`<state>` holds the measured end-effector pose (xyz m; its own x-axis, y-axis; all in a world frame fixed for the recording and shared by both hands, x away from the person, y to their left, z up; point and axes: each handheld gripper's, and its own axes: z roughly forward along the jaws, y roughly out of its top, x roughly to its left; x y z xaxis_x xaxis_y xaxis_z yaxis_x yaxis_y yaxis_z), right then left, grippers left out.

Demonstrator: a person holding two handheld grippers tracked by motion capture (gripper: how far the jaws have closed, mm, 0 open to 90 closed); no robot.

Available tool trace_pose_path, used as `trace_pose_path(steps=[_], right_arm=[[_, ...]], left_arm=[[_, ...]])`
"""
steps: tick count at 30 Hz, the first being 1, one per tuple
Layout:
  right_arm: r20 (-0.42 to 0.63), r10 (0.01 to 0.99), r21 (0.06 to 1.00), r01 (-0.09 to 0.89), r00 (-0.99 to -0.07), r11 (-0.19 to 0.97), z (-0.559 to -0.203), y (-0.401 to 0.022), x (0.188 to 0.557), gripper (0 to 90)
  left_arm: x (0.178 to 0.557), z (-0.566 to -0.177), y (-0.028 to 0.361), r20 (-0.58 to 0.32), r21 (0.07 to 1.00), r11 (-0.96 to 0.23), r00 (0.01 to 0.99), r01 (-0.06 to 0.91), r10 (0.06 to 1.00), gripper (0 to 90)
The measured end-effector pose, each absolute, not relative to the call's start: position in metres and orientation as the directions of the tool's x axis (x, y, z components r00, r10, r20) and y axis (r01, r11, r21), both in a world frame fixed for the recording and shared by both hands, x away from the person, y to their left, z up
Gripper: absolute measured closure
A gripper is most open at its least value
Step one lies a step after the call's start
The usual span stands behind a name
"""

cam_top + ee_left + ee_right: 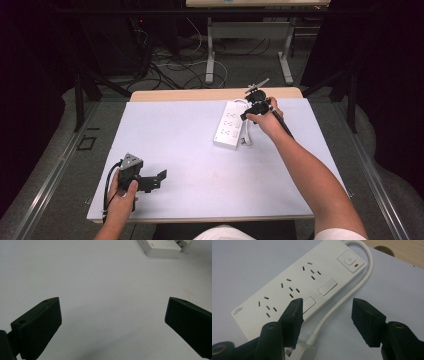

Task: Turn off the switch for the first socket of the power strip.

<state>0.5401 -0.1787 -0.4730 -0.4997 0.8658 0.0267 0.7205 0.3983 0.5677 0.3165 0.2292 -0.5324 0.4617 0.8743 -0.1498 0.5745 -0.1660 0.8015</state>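
A white power strip (227, 125) lies on the white mat at the back right; its sockets, switch and red light show in the right gripper view (294, 282). Its white cable (352, 290) loops back to a plug (304, 351) lying beside the strip. My right gripper (252, 107) hovers over the strip's right side, pointing down. It is open (328, 302), with the cable and plug lying below the gap and nothing pressed between the pads. My left gripper (155, 179) rests near the front left of the mat, open (112, 302) and holding nothing.
The white mat (200, 165) covers most of the wooden table (200, 94). The strip's end shows far off (162, 247) in the left gripper view. A round hole (384, 250) sits in the bare wood behind the strip. Cables and desk legs stand on the floor beyond.
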Motion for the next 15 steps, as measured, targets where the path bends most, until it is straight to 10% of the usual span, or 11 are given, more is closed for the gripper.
trace_pose_path(steps=[15], right_arm=[[0.002,0.842,0.557,0.7,-0.539,0.447,-0.46,-0.177,0.513,35.0]], left_arm=[[0.316,-0.532,0.229,-0.15,0.796,-0.171,0.464,0.58,0.873,0.6]])
